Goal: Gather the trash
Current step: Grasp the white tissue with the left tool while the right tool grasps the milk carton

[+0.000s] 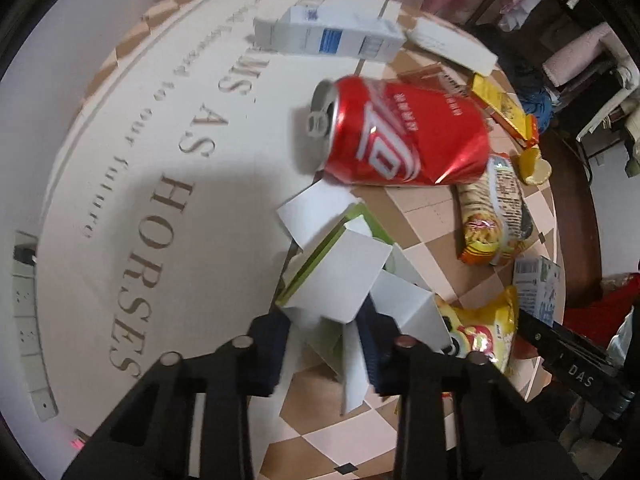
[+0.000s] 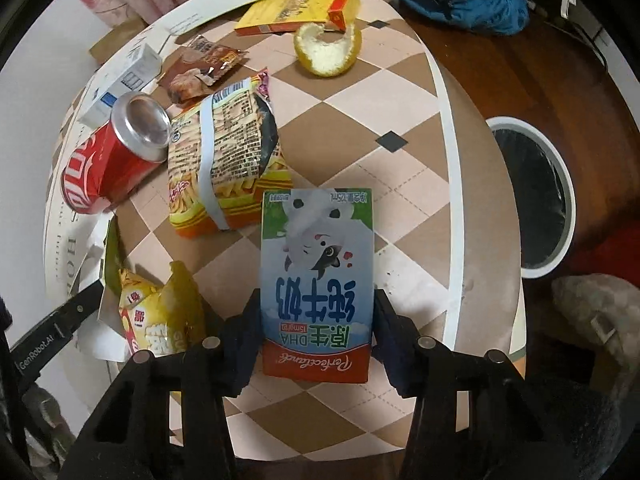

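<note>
My left gripper [image 1: 324, 332] is shut on a torn white and green carton [image 1: 344, 276] and holds it over the table. A dented red can [image 1: 400, 134] lies beyond it. My right gripper [image 2: 316, 320] is shut on a small milk carton [image 2: 318, 276] with a cow picture, above the checkered table [image 2: 360, 92]. The red can [image 2: 116, 156], a striped snack bag [image 2: 228, 164] and a yellow snack bag [image 2: 160, 312] lie to its left. The milk carton also shows in the left wrist view [image 1: 536, 284].
A bin with a white rim and black liner [image 2: 532, 196] stands on the floor right of the table. An orange peel [image 2: 328, 48], a yellow box [image 2: 296, 12], a brown wrapper [image 2: 200, 68] and a white and blue box [image 1: 332, 36] lie farther back.
</note>
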The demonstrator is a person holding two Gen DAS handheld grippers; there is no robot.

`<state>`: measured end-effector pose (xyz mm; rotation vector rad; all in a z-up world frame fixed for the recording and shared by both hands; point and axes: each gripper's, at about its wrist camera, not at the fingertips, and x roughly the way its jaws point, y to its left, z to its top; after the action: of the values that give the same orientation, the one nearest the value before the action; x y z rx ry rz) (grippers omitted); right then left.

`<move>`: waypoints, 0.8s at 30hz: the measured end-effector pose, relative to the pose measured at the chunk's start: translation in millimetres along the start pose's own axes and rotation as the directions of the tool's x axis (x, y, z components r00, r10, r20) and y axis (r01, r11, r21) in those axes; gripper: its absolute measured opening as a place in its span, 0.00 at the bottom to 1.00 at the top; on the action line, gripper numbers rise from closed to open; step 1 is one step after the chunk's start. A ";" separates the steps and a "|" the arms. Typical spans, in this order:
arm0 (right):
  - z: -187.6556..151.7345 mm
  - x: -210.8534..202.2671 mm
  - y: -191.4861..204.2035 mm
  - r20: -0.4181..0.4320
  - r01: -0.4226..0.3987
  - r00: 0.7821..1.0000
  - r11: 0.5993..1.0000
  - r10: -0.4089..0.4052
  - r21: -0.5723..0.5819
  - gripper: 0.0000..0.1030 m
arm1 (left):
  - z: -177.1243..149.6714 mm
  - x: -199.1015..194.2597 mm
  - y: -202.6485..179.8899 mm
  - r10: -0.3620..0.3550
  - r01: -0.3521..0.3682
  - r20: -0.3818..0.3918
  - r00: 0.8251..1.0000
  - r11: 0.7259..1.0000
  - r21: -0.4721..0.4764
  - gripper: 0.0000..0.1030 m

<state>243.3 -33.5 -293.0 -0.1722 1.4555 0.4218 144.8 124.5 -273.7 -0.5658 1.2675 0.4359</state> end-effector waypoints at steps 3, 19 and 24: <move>-5.6 -2.4 0.0 0.019 0.013 1.000 1.000 -0.013 -0.028 0.52 | -2.9 -10.4 -7.4 0.062 -0.063 0.042 0.997 0.997 0.043 0.14; -22.3 -79.3 7.6 0.164 -0.010 0.986 0.992 0.031 -0.128 0.51 | -14.1 -115.7 -5.7 0.167 -0.202 0.305 0.938 0.976 0.087 0.05; -17.5 -116.7 0.6 0.225 -0.059 0.970 0.990 0.087 -0.127 0.51 | -5.6 -157.6 -40.8 0.107 -0.170 0.395 0.912 0.977 0.127 0.05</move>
<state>220.2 -59.6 -180.3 -0.1601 1.2113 0.5709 125.6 89.2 -115.8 -0.2366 0.9521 0.5314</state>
